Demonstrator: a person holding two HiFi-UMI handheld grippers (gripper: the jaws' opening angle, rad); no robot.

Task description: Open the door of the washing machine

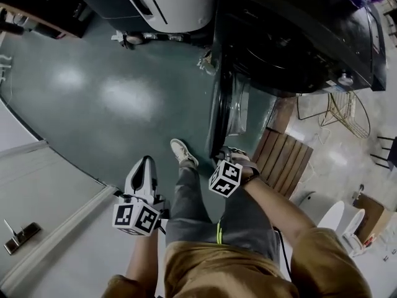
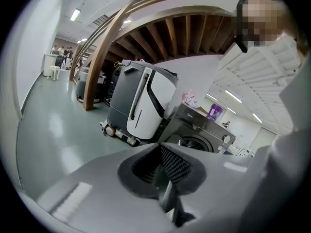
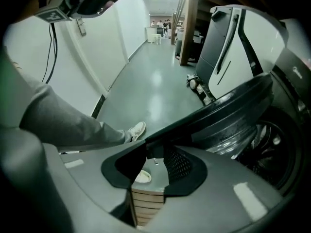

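The door [image 1: 228,113] stands swung well out from the front of the washing machine [image 1: 291,36], so the opening looks all but done. Your right gripper [image 3: 154,150] has its jaws pinched narrowly on the door's rim. Your left gripper [image 1: 146,163], jaws together and empty, hangs well clear of the machine.

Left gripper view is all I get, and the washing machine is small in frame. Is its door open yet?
Observer: Yes. The right gripper view shows the door swung out, with the drum exposed.
Operator: What's on the door?
Observer: The right gripper. The door's free edge sits between its fingers.
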